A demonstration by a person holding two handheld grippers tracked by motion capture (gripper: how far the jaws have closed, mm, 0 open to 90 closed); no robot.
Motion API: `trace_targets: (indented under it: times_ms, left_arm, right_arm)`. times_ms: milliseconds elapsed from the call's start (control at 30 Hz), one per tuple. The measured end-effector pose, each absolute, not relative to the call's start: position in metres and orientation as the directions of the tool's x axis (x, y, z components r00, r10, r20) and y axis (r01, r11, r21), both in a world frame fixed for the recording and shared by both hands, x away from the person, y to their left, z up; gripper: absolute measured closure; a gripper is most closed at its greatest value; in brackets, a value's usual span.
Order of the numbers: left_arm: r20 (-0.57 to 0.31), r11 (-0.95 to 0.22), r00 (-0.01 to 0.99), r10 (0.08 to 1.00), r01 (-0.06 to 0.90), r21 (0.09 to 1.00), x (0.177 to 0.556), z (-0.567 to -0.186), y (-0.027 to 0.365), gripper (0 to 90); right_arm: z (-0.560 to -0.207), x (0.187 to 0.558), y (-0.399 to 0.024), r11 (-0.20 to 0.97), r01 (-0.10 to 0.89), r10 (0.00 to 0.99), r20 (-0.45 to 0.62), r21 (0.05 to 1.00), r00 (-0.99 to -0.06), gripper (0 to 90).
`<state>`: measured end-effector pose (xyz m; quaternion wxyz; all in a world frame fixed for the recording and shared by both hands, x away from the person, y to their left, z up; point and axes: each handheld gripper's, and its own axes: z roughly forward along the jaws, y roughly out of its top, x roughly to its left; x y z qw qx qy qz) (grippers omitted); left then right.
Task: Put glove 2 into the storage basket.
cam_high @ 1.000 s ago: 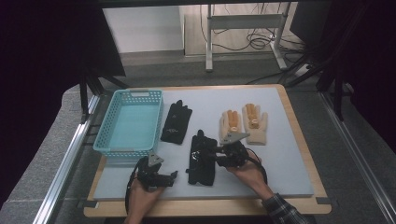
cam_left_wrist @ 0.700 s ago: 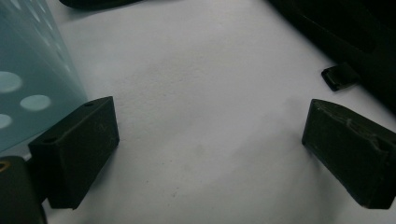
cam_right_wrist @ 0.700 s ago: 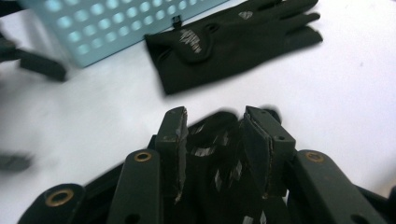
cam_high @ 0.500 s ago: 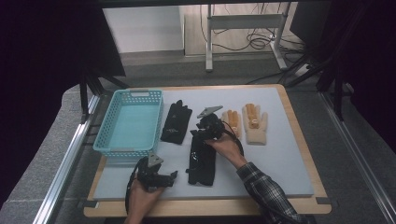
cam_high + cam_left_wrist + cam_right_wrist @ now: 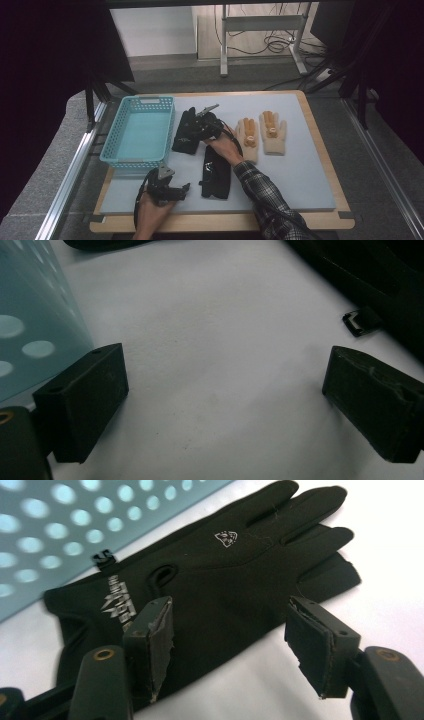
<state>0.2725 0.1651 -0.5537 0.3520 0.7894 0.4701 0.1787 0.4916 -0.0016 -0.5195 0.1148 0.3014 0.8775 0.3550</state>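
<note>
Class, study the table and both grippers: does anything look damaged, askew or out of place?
One thing stands out: the pads on the right gripper look worn, with ragged, peeling edges on both jaws. Otherwise the black gloves and tan gloves lie flat on the mat, and the blue basket stands upright and empty.

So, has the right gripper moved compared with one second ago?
Yes. The right gripper has moved away from the person and leftward, towards the blue basket, and is now over the far black glove.
</note>
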Motion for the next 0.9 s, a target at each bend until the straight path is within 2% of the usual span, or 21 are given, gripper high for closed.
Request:
trace_targets:
  times_ms: [133, 167, 233, 400, 467, 633, 900]
  left_arm:
    - [-0.049, -0.31, 0.494, 0.868, 0.616, 0.724, 0.272, -0.554, 0.165, 5.0]
    - [-0.048, -0.31, 0.494, 0.868, 0.616, 0.724, 0.272, -0.554, 0.165, 5.0]
    - [-0.049, -0.31, 0.494, 0.868, 0.616, 0.724, 0.272, -0.554, 0.165, 5.0]
    - [-0.048, -0.31, 0.494, 0.868, 0.616, 0.724, 0.272, -0.554, 0.165, 5.0]
    - [-0.048, -0.31, 0.494, 0.868, 0.616, 0.724, 0.272, -0.554, 0.165, 5.0]
    - [-0.049, -0.31, 0.494, 0.868, 0.616, 0.725, 0.272, -0.554, 0.165, 5.1]
    - [-0.049, -0.309, 0.493, 0.868, 0.615, 0.725, 0.272, -0.554, 0.165, 5.2]
  right_arm:
    - [-0.531, 0.496, 0.007, 0.615, 0.432, 0.597, -0.032, 0.66, -0.802, 34.1]
    - [-0.532, 0.498, 0.007, 0.6, 0.441, 0.602, -0.013, 0.667, -0.799, 34.7]
    - [-0.532, 0.499, 0.005, 0.586, 0.452, 0.611, 0.0, 0.673, -0.792, 40.6]
    - [-0.53, 0.494, 0.004, 0.552, 0.505, 0.646, 0.042, 0.664, -0.762, 73.3]
    - [-0.529, 0.491, 0.006, 0.552, 0.505, 0.64, 0.051, 0.664, -0.767, 81.1]
    - [-0.526, 0.49, 0.008, 0.582, 0.482, 0.628, 0.015, 0.655, -0.778, 83.7]
    - [-0.509, 0.484, -0.001, 0.541, 0.487, 0.622, 0.064, 0.685, -0.781, 83.9]
